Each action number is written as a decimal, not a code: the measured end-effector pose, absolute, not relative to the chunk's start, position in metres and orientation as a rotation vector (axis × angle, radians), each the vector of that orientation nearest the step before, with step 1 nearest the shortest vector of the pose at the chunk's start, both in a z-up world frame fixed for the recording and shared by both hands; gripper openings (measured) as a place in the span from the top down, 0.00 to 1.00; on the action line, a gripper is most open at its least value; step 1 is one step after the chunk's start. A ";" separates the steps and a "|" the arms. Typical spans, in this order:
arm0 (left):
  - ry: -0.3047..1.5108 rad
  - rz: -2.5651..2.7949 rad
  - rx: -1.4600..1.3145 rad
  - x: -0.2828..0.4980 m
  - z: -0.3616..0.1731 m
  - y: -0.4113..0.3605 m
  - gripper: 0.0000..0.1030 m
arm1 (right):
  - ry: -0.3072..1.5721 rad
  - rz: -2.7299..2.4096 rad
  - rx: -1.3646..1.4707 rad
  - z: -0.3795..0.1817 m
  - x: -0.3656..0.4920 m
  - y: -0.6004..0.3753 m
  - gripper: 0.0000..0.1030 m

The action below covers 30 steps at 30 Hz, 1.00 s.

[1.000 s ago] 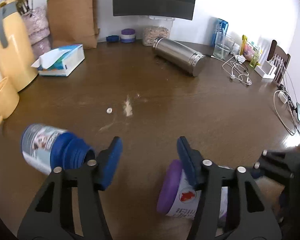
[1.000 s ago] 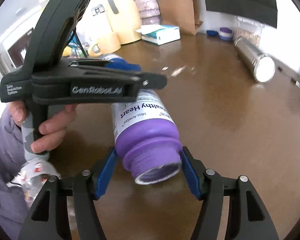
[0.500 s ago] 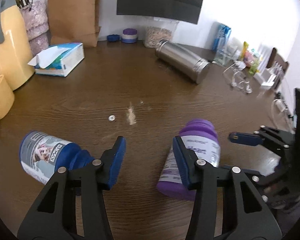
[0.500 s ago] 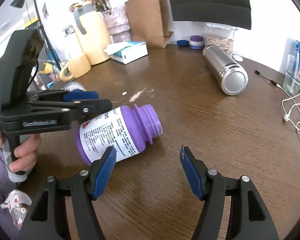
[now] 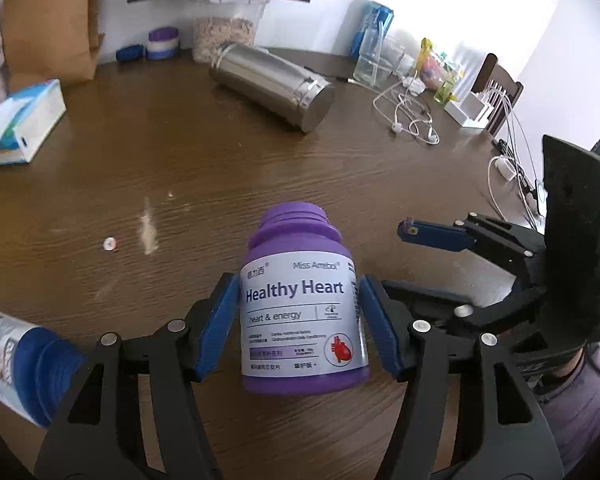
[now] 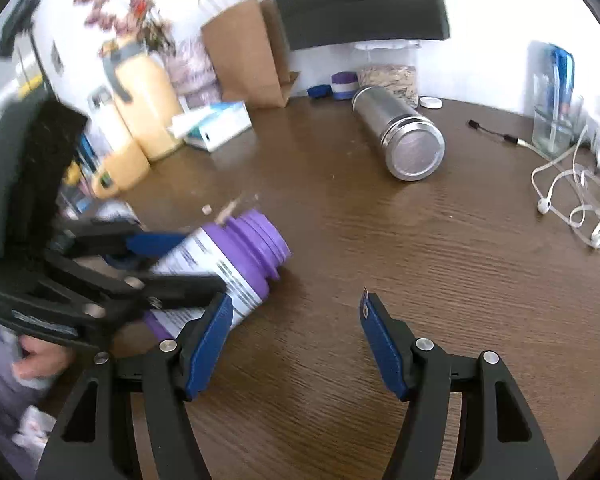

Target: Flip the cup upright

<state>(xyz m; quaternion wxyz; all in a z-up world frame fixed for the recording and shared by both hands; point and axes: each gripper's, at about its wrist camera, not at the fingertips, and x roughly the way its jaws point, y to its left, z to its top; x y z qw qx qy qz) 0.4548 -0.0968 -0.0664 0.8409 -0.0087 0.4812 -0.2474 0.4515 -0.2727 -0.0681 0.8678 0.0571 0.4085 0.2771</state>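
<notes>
Purple bottle (image 5: 302, 316) lies on the table (image 5: 204, 168) between the left claw's (image 5: 300, 324) spread pads, not yet clamped; right claw (image 6: 296, 340) gapes empty; next, squeeze and tip upright.

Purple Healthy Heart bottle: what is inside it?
The purple plastic Healthy Heart bottle sits capless between the left gripper pads. Its opaque walls hide any contents, and neither view looks into the open mouth. The right gripper is open, empty.
</notes>
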 end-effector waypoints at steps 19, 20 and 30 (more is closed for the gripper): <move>0.750 -0.507 0.045 0.417 -0.037 -0.097 0.42 | 1.030 0.876 0.709 -0.067 0.484 -0.279 0.15; 0.737 -0.503 0.035 0.414 -0.034 -0.093 0.42 | 1.040 0.903 0.708 -0.065 0.486 -0.270 0.15; 0.717 -0.414 -0.106 0.406 -0.038 -0.051 0.42 | 1.170 1.041 0.683 -0.074 0.514 -0.190 0.34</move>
